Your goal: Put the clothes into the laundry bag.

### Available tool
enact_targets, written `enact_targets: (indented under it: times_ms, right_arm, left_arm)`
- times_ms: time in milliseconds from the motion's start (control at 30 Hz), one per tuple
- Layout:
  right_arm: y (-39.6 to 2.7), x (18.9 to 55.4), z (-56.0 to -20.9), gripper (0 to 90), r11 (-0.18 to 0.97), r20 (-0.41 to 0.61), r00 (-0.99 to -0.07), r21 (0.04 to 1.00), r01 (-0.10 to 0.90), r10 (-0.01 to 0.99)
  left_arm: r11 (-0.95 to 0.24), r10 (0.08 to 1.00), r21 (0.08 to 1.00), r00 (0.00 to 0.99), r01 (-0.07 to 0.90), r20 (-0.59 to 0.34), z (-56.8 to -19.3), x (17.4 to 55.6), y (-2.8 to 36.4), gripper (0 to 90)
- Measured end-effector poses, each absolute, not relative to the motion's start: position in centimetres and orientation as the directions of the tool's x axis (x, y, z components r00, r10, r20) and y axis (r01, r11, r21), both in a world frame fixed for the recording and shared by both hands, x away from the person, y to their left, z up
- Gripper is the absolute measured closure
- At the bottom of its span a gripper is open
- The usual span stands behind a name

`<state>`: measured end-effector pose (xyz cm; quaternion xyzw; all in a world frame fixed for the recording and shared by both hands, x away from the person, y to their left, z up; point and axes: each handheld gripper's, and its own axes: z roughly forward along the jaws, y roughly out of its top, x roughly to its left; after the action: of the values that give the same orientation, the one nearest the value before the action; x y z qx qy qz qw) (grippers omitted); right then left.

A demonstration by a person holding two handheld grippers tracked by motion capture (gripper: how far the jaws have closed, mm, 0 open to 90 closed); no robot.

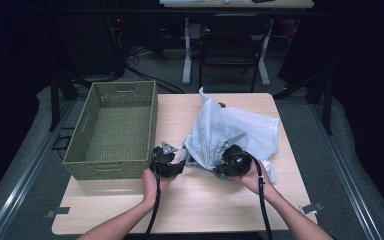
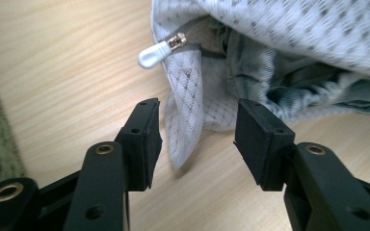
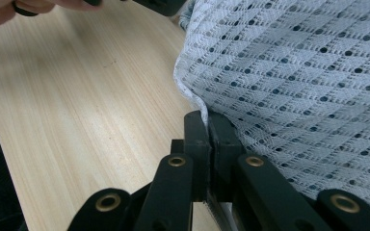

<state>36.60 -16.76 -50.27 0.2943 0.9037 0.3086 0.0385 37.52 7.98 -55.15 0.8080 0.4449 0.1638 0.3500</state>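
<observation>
Currently the white mesh bag point(image 1: 232, 132) lies on the table point(image 1: 180, 200), just right of the green basket point(image 1: 112, 130). Right gripper point(image 3: 207, 127) is clamped on the bag's edge. Left gripper point(image 2: 197, 139) has jaws apart, a mesh flap hanging between them unpinched, zipper pull point(image 2: 160, 50) just beyond.

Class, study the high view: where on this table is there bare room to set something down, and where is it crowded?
Free: the near strip of table in front of the basket, crossed only by the forearms, and the woven floor inside that basket. Crowded: the middle right, where the mesh bag spreads, with the left gripper and right gripper at its edge.
</observation>
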Motion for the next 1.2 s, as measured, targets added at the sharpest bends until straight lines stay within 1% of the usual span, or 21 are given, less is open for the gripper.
enact_targets:
  times_ms: [100,233,300,333,400,433,467,567,633,767,867,967,1033,1100,1200]
  right_arm:
    - [-16.8,36.6,-50.2,88.1,0.637,0.112,-0.825,0.581,0.507,0.554]
    - [-16.8,36.5,-50.2,88.1,0.638,0.111,-0.827,0.583,0.504,0.551]
    - [-16.8,36.5,-50.2,88.1,0.637,0.112,-0.826,0.583,0.504,0.552]
    - [-16.8,36.5,-50.2,88.1,0.638,0.112,-0.827,0.582,0.504,0.551]
    - [-16.8,36.5,-50.2,88.1,0.637,0.111,-0.826,0.583,0.505,0.553]
    - [-16.8,36.4,-50.1,88.1,0.634,0.108,-0.825,0.586,0.504,0.555]
    - [-16.9,36.4,-50.0,88.1,0.634,0.107,-0.825,0.588,0.503,0.555]
    - [-17.0,36.3,-49.8,88.1,0.627,0.098,-0.823,0.598,0.499,0.560]
    - [-17.0,36.2,-49.5,88.1,0.623,0.088,-0.823,0.610,0.490,0.561]
    - [-16.9,36.0,-49.1,88.1,0.615,0.072,-0.819,0.623,0.483,0.570]
    - [-16.6,36.0,-48.9,88.1,0.615,0.061,-0.822,0.633,0.470,0.566]
    - [-16.2,36.0,-48.8,88.1,0.621,0.041,-0.821,0.633,0.463,0.570]
    - [-16.1,36.1,-48.9,88.1,0.626,0.038,-0.825,0.632,0.457,0.564]
    - [-15.9,36.2,-49.3,88.1,0.633,0.044,-0.827,0.621,0.462,0.560]
    - [-15.4,36.1,-49.6,88.1,0.649,0.038,-0.831,0.606,0.461,0.555]
  left_arm:
    - [-0.354,0.843,0.701,0.536,0.619,-0.048,-55.5,38.2,7.5,53.1]
    - [-0.366,0.848,0.678,0.528,0.637,-0.039,-56.2,39.0,6.9,52.4]
    - [-0.380,0.849,0.664,0.528,0.643,-0.025,-56.7,39.3,6.5,55.8]
    - [-0.387,0.841,0.661,0.541,0.643,-0.035,-56.9,39.3,6.4,61.3]
    - [-0.402,0.824,0.652,0.565,0.643,-0.049,-57.3,39.3,6.2,76.4]
    - [-0.403,0.821,0.656,0.569,0.638,-0.048,-57.3,39.3,6.2,87.1]
    - [-0.410,0.811,0.656,0.583,0.633,-0.056,-57.3,39.2,6.2,88.6]
    - [-0.407,0.780,0.673,0.619,0.617,-0.096,-56.5,38.4,6.5,89.6]
    - [-0.385,0.761,0.701,0.636,0.600,-0.127,-55.4,37.4,7.0,89.7]
    - [-0.350,0.724,0.737,0.666,0.579,-0.179,-52.8,35.5,8.6,89.7]
    - [-0.338,0.710,0.739,0.673,0.582,-0.205,-51.6,34.2,10.1,89.6]
    - [-0.340,0.711,0.723,0.668,0.601,-0.220,-51.8,33.1,11.4,89.6]
    - [-0.373,0.711,0.689,0.669,0.621,-0.217,-52.9,32.5,12.0,89.5]
    - [-0.409,0.712,0.652,0.670,0.638,-0.210,-54.3,32.0,12.0,89.4]
    - [-0.429,0.711,0.642,0.676,0.635,-0.193,-54.8,31.9,11.6,89.1]
